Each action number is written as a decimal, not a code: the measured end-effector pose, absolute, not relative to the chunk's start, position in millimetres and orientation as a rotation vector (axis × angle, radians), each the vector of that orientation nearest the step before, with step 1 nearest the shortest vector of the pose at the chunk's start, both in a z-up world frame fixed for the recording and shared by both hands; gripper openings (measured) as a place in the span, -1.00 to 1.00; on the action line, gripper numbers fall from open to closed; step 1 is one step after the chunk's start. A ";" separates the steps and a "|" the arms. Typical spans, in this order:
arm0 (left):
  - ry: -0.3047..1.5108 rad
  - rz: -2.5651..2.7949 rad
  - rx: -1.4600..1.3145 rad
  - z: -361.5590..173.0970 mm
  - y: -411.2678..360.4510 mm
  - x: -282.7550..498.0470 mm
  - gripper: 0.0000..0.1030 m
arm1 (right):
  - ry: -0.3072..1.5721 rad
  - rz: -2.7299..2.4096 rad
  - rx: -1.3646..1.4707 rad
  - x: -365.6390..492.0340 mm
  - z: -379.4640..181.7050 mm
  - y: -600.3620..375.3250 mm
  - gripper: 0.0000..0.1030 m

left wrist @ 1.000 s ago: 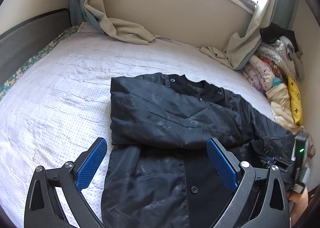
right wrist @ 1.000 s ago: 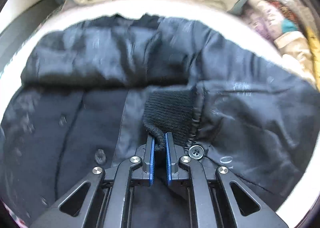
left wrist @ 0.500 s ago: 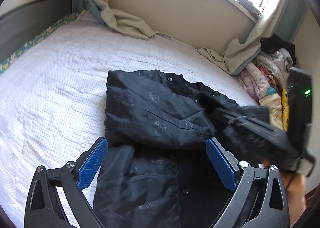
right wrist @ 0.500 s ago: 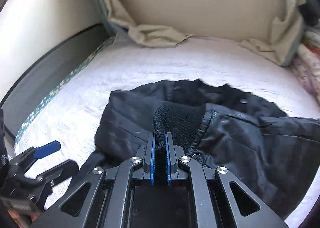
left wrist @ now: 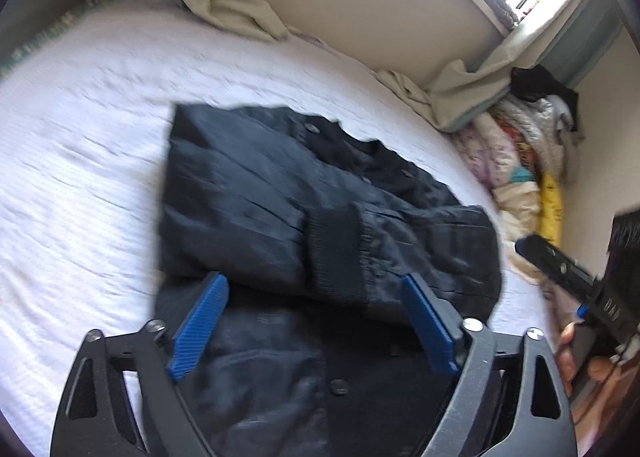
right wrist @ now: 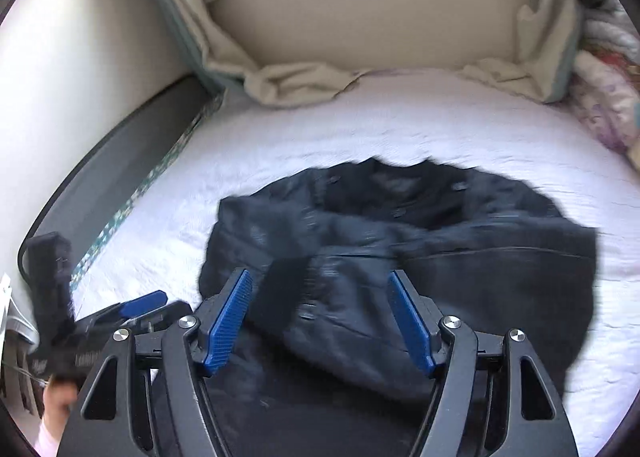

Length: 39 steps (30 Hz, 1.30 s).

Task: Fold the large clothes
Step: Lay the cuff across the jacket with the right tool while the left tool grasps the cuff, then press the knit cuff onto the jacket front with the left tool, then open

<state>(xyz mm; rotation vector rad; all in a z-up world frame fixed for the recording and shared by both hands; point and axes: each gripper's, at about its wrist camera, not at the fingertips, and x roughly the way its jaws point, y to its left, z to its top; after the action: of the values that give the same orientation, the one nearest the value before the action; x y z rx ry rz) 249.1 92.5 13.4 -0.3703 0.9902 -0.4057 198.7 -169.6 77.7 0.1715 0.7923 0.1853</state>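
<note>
A black jacket (left wrist: 280,209) lies on the white bed (left wrist: 80,145), both sleeves folded across its chest. The right sleeve's ribbed cuff (left wrist: 340,249) rests on top near the middle; it also shows in the right wrist view (right wrist: 280,289). My left gripper (left wrist: 316,321) is open and empty, just above the jacket's lower half. My right gripper (right wrist: 326,317) is open and empty, hovering over the cuff and the jacket (right wrist: 440,257). The right gripper also shows at the right edge of the left wrist view (left wrist: 560,269).
Beige curtains (left wrist: 240,13) pool on the bed along the far wall. A pile of colourful clothes (left wrist: 528,161) lies at the bed's far right corner. A dark headboard (right wrist: 120,193) runs along the left side of the bed.
My right gripper carried the sleeve cuff across the jacket, opened and let it go, then drew back. The sleeve now lies folded over the chest. My left gripper stayed open.
</note>
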 end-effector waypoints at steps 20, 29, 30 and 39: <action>1.121 -0.549 -0.479 -40.9 61.2 296.4 -0.81 | 0.777 -0.045 0.507 183.8 57.0 -308.7 0.40; 0.965 -0.367 -0.418 8.5 106.5 302.8 -0.81 | 0.768 -0.153 0.527 178.2 55.6 -336.7 0.40; 0.987 -0.349 -0.415 1.5 107.6 304.6 -0.81 | 0.776 -0.165 0.519 178.3 54.2 -337.1 0.40; 1.071 -0.268 -0.397 -39.2 105.7 309.7 -0.76 | 0.825 -0.169 0.461 182.0 43.7 -329.4 0.27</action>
<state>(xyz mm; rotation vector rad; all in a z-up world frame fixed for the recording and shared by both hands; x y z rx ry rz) 309.7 105.7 -39.2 -0.3971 1.0706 -0.2681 182.0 -329.4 43.7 0.4606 0.8252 -0.1691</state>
